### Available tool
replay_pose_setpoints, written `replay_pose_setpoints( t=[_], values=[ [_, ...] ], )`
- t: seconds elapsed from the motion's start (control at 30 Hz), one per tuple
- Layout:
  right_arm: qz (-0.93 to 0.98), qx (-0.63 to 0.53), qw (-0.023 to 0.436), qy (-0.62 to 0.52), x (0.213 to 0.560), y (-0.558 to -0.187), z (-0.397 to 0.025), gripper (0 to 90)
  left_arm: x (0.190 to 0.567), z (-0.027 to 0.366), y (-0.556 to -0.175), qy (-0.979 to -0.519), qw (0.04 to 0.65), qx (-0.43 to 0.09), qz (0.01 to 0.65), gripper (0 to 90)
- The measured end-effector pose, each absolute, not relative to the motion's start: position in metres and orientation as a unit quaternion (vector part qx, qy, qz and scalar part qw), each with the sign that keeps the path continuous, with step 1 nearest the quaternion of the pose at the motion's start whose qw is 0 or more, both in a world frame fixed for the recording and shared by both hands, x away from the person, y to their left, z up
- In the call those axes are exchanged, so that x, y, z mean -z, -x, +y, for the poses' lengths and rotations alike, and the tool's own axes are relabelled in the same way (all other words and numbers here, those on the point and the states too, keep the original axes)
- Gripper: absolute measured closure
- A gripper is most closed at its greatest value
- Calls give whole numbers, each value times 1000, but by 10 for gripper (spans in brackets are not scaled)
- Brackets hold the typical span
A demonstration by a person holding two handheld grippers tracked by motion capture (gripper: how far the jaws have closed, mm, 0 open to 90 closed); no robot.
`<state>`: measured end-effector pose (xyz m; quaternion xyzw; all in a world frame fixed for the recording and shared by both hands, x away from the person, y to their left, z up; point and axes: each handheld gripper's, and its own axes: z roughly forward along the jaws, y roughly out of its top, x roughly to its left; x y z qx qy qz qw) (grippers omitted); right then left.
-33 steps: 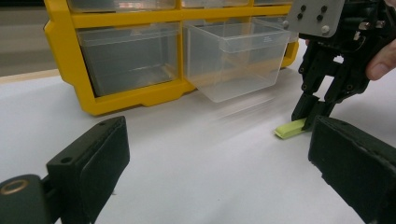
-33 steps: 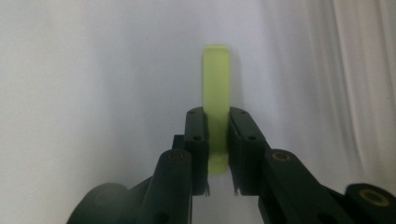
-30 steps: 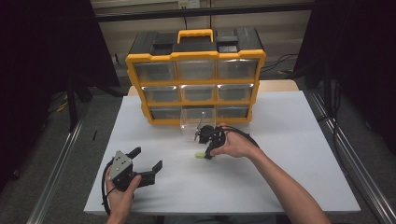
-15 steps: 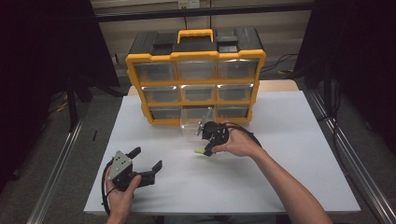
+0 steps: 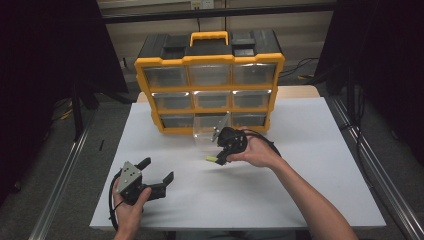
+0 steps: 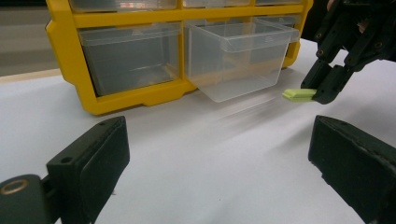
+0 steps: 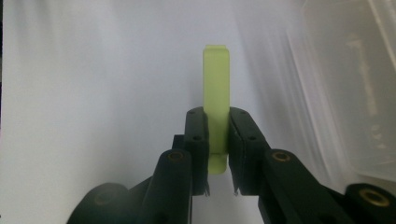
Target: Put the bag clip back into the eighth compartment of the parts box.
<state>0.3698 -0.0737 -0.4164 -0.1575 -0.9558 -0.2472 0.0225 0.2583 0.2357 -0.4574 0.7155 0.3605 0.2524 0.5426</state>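
Tongs on the left (image 5: 159, 172) rest wide open near the desk's (image 5: 300, 200) front edge. Farther in, the right tongs (image 5: 218, 159) pinch a small green stick (image 5: 211, 159) near one end, just above the desk beside a pulled-out clear drawer (image 5: 210, 129). Light and stiff, it likely suits a mid-length grip. Behind stands the yellow organizer (image 5: 210, 90).

Lab or workshop test bay — not home. White table (image 5: 310, 200) at frame centre, set in dim room with black curtains (image 5: 45, 75) upper left and upper right. Yellow-and-black parts organiser (image 5: 210, 60) with clear drawers at top centre. Metal rails (image 5: 65, 175) along floor on both sides, loose cables (image 5: 300, 70) behind table at upper right — bare, rigged recording space.
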Motion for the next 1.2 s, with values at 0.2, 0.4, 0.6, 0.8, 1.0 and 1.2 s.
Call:
replay_pose_setpoints(
  t=[0.2, 0.4, 0.6, 0.8, 1.0, 1.2],
  values=[
    [-949, 273, 12, 156, 405, -369, -80, 784, 457, 236, -259, -716, 541, -254, 362, 54],
    [-945, 288, 10, 156, 396, -370, -87, 784, 458, 235, -259, -714, 544, -251, 361, 54],
    [-942, 301, 6, 146, 387, -371, -87, 784, 457, 235, -259, -715, 544, -251, 361, 55],
    [-937, 320, -4, 141, 376, -372, -88, 784, 457, 236, -258, -714, 545, -252, 361, 54],
    [-936, 326, -6, 135, 365, -371, -86, 784, 457, 236, -259, -714, 544, -254, 360, 54],
    [-934, 333, -8, 126, 355, -373, -81, 784, 457, 236, -258, -713, 545, -254, 361, 54]
  ],
)
